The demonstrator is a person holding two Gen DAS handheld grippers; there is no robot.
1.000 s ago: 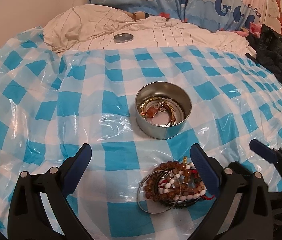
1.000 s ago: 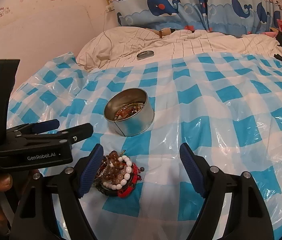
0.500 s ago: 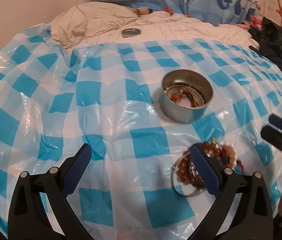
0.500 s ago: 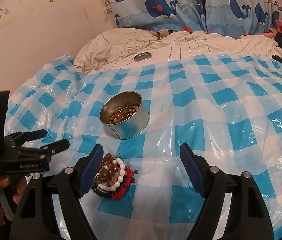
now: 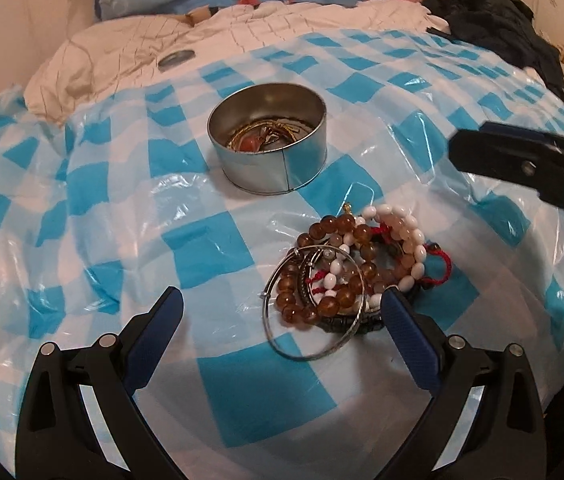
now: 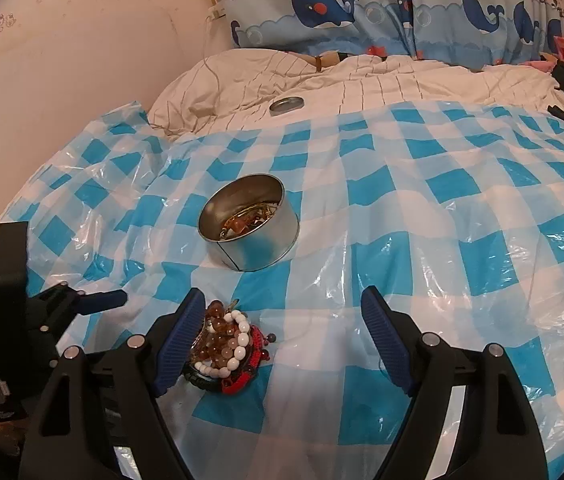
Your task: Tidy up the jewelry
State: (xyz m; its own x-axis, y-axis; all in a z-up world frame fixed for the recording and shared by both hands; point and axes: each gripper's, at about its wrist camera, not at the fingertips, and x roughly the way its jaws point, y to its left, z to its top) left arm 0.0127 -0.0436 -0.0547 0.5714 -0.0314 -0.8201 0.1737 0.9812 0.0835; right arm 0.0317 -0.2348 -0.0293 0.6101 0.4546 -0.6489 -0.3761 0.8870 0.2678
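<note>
Bed surface: glossy blue-white checked plastic sheet (image 5: 210,248), crinkled. Heap of bracelets (image 5: 354,272) lies on it, with round amber and white beads, red cord and thin wire bangles, just in front of the round tin (image 5: 268,160), which holds what looks like more jewelry. Left gripper (image 5: 282,328) spread wide, empty, its right finger at the heap's edge. Right gripper (image 6: 284,328) also wide, empty, left finger beside the heap. Flat metal lid (image 6: 287,105) on the rumpled quilt (image 6: 362,80) behind.

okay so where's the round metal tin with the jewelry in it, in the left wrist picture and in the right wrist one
Left wrist view: the tin sits above centre, beyond the bracelet pile.
Right wrist view: the tin is left of centre, beyond the same pile, which lies by the claw's left finger.
Shared landmark: the tin's lid on the white bedding behind.
</note>
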